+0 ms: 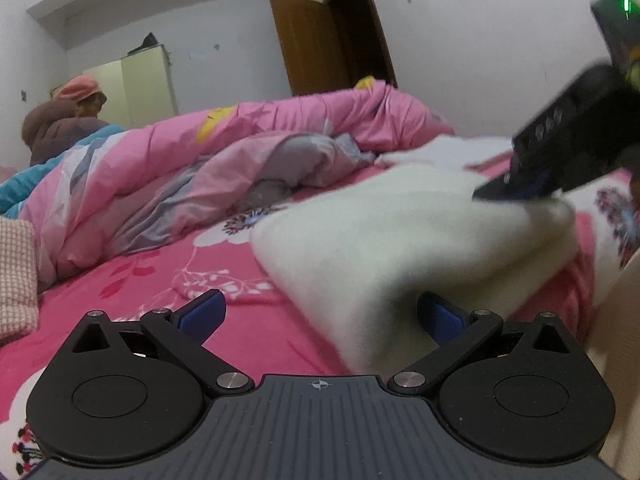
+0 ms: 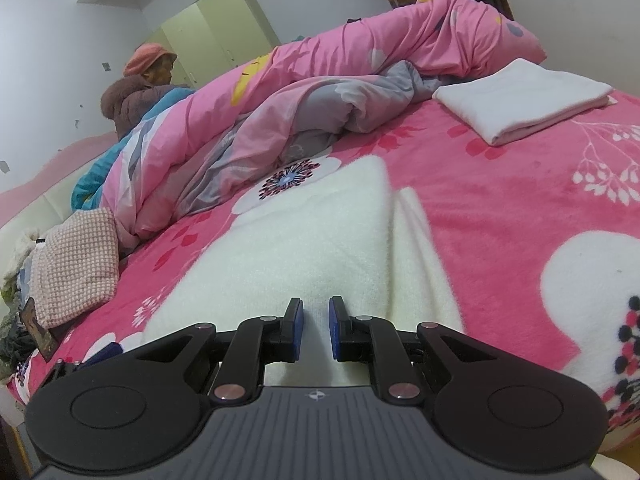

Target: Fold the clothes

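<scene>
While the cream garment (image 2: 304,240) lies part-folded on the near side of the pink floral bed cover (image 2: 500,208), the right gripper (image 2: 316,328) pinches a ridge of its fabric between nearly closed blue pads (image 2: 298,330). The left gripper (image 1: 320,312) stands spread wide at the garment's near edge, one pad (image 1: 442,314) tucked under a fold, the other over the cover. A folded white cloth (image 2: 528,96) lies at the far right. A pink quilt (image 2: 320,92) is heaped along the far side, and a checked cloth (image 2: 76,264) lies at the left.
</scene>
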The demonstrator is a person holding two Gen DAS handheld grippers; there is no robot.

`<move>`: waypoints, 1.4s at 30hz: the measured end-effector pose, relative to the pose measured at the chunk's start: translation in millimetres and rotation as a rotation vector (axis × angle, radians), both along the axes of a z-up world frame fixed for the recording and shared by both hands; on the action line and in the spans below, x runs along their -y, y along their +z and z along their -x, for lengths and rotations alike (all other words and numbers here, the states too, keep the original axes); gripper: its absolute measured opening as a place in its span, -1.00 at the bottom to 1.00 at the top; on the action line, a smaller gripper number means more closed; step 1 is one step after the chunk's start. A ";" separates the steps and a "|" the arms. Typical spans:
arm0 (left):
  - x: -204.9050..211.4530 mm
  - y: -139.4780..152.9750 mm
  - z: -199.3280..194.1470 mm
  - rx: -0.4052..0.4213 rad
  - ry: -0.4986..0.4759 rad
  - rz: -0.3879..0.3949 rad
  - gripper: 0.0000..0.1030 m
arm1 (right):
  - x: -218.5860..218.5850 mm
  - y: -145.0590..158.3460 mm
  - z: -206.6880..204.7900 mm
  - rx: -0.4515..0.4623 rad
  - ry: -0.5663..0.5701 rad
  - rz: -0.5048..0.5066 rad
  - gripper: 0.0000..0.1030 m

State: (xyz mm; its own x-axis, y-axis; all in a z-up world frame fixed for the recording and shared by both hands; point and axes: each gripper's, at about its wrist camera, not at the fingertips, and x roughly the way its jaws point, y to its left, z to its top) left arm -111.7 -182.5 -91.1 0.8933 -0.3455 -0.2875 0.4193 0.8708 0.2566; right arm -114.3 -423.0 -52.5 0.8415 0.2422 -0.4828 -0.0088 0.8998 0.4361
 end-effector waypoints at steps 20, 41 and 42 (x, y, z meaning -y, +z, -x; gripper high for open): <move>-39.2 26.0 10.3 -0.066 -0.120 0.171 1.00 | -1.2 -0.9 1.7 0.009 -0.001 0.002 -0.72; -50.5 42.6 -28.7 -0.276 -0.121 0.313 1.00 | -6.9 -4.3 9.1 0.056 -0.010 0.044 -0.70; -49.5 43.5 -29.8 -0.274 -0.120 0.312 1.00 | -6.9 -4.4 9.2 0.057 -0.010 0.043 -0.70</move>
State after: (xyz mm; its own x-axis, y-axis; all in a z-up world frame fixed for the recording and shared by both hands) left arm -81.9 -133.0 -47.6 0.7464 -0.5505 -0.3740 0.5386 0.8297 -0.1463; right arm -123.5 -416.1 -56.9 0.8700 0.2139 -0.4443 -0.0236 0.9181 0.3957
